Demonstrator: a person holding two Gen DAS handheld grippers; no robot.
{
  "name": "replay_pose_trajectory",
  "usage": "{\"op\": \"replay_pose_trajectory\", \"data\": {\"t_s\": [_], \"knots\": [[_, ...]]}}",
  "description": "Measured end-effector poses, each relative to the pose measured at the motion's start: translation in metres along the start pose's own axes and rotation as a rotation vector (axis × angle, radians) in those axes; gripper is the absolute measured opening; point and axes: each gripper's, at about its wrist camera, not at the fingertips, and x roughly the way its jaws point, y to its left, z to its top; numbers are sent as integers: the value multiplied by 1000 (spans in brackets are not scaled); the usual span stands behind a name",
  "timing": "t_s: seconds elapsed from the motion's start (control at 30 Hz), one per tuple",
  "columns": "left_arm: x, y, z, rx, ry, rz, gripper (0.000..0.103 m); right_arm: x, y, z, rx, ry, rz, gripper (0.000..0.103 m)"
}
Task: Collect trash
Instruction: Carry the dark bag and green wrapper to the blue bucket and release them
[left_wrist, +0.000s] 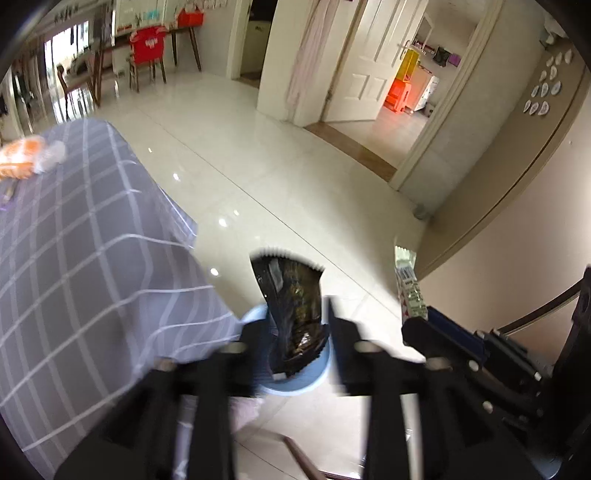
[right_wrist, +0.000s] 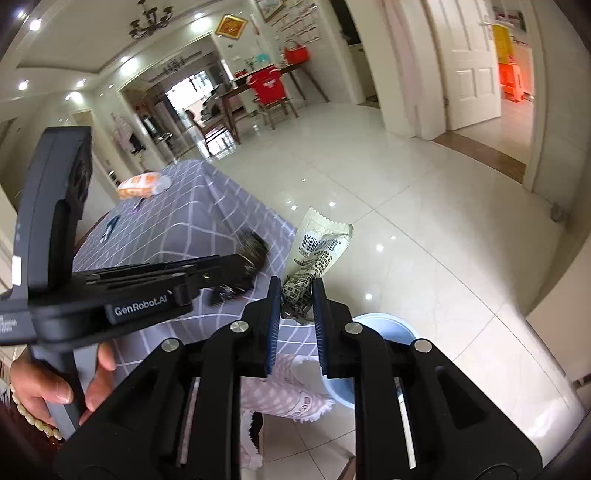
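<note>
1. Hovering over the blue bin (left_wrist: 317, 373), your left gripper (left_wrist: 295, 332) has jaws apart; the black wrapper (left_wrist: 293, 314) hangs between them, grip unclear.
2. Your right gripper (right_wrist: 296, 306) pinches the white wrapper (right_wrist: 316, 254), beside the bin (right_wrist: 391, 328).

Left wrist view: the round pale-blue plastic bin (left_wrist: 314, 380) is mostly hidden behind a crinkled black snack wrapper (left_wrist: 295, 314) and motion-blurred black gripper fingers (left_wrist: 341, 332).

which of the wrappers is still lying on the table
The orange wrapper on the far end of the checked tablecloth. The black wrapper and the white barcode wrapper are each held in a tool.
</note>
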Motion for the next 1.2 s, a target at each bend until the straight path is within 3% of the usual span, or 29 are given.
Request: {"op": "replay_pose_trajectory", "data": {"t_s": [0.03,0.07,0.3,0.77,0.87,0.93,1.0,1.2], "knots": [[1,0,1,-13,-11,16,70,0,-3,-1,8,2,-4,17],[0,0,1,-17,-28,37,73,-2,-7,-3,12,2,-6,17],[-9,-3,-5,19,-60,137,73,-1,-8,-8,15,13,-6,17],[-33,6,-6,27,-104,193,73,2,-6,-3,8,1,-12,18],[-37,9,-4,26,-115,210,74,5,-11,0,28,-27,-20,26],[-36,10,-3,24,-110,219,75,9,-15,1,43,-21,-41,57],[-35,11,-4,26,-101,226,75,11,-18,1,54,-12,-74,57],[-44,19,-5,24,-107,236,75,7,-5,0,28,-10,-63,57]]}}
